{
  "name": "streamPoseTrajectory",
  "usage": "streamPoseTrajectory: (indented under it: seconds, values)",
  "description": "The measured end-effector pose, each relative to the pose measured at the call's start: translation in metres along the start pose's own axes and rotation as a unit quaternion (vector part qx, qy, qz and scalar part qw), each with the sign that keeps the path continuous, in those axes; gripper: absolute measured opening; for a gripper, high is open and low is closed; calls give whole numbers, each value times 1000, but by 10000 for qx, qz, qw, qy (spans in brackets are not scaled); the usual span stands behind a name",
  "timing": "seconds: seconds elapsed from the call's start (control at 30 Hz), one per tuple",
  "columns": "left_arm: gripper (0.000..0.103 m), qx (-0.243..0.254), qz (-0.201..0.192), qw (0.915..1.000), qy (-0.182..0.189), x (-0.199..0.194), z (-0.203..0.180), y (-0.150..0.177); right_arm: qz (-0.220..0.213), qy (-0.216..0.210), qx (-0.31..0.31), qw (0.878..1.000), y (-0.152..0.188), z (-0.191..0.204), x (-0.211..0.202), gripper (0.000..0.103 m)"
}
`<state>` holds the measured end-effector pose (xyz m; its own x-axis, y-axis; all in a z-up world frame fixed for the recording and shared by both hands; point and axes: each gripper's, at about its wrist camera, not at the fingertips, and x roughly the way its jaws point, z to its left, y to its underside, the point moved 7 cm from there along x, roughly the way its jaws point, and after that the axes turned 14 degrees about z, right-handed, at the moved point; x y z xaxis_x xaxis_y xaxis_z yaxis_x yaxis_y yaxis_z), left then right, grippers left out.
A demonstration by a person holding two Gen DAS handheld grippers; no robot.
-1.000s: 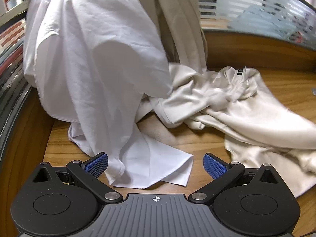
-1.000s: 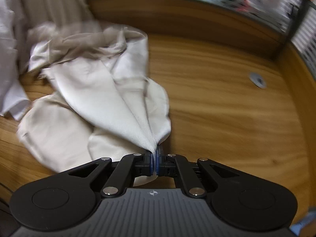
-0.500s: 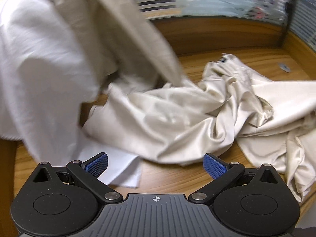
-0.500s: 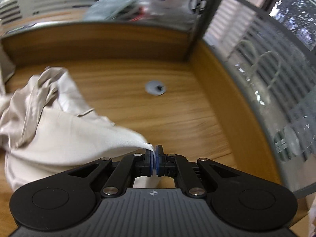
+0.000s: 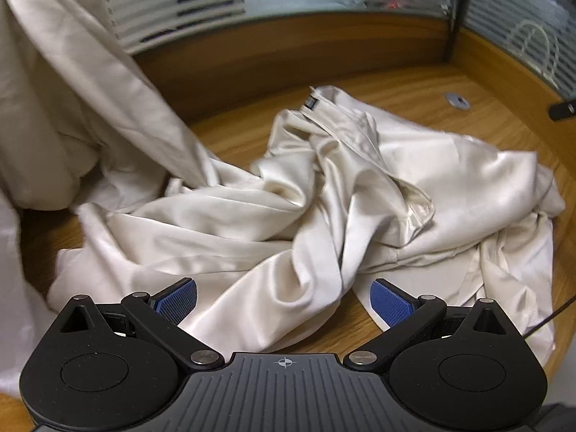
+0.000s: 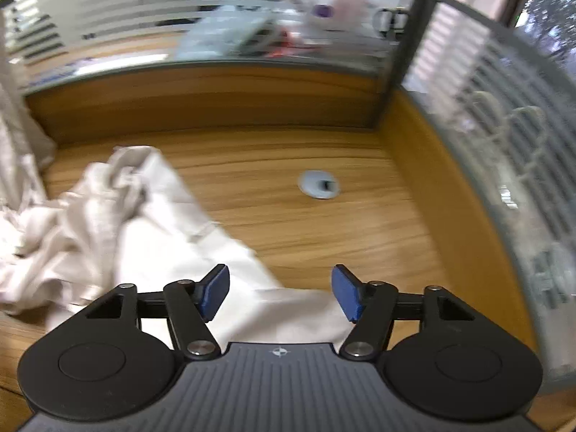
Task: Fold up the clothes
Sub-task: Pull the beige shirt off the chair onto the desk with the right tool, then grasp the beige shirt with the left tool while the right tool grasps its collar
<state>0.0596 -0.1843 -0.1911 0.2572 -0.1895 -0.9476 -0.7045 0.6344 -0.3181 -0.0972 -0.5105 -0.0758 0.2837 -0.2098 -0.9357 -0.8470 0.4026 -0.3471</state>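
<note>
A crumpled cream satin garment (image 5: 324,208) lies in a heap on the wooden desk (image 5: 414,90), a dark label showing at its far edge. My left gripper (image 5: 284,304) is open just above the near folds, and cloth lies between its blue pads without being pinched. Another cream cloth (image 5: 82,82) hangs down at the left. In the right wrist view the same garment (image 6: 118,223) spreads from the left to under my right gripper (image 6: 280,293). Its jaws are opening and the fabric below them lies free of the pads.
A wooden partition (image 6: 216,100) topped with striped frosted glass (image 6: 108,18) closes the desk at the back and right. A round grey cable grommet (image 6: 318,185) sits in the desk beyond the garment. White cloth (image 5: 14,288) hangs at the far left.
My right gripper, shut on a corner of the cream garment in both earlier frames, has opened and let it drop. My left gripper has swung right, from the white cloth to over the cream heap.
</note>
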Motion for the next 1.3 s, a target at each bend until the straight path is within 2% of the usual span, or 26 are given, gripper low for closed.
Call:
streamPoseTrajectory:
  seconds: [0.03,0.1,0.27,0.57,0.6,0.63,0.67,0.7,0.73,0.77,0.87,1.0,1.17,1.3]
  values:
    - [100,64,36,10000,-10,5,-3,0,13,-110,-29,9999,0,11,4,71]
    - [87,197,119,9997,-15,14,-9,2,65,-369,-118,9992,-2,36,13,72]
    - [85,327,304,9989,-111,31,-16,7,238,-916,-381,9948,-10,93,43,73]
    - [59,508,349,9975,-350,35,-14,12,724,-1264,-546,9878,-29,156,109,73]
    - [54,509,363,9975,-342,34,-13,13,772,-1252,-565,9875,-30,160,115,70]
    - [49,510,371,9974,-346,33,-13,14,821,-1245,-604,9870,-29,164,120,62]
    - [40,512,378,9973,-355,32,-12,16,871,-1225,-659,9864,-28,167,124,56]
    - [34,529,391,9972,-354,31,-12,17,906,-1157,-576,9875,-27,168,128,35]
    - [30,553,395,9971,-347,30,-12,19,931,-1065,-524,9886,-25,168,131,9]
    - [20,567,377,9971,-338,28,-12,21,930,-1000,-522,9892,-24,168,132,2]
    - [12,632,352,9971,-241,20,-13,26,673,-995,-383,9920,-22,159,115,3]
    - [9,743,328,9967,-52,7,-18,28,214,-935,-83,9954,-18,131,68,3]
    - [7,928,224,9935,625,-28,-35,26,-248,-675,447,9964,1,77,3,3]
    - [7,1478,130,9817,1193,-59,-68,22,-436,-268,936,9943,24,22,-40,3]
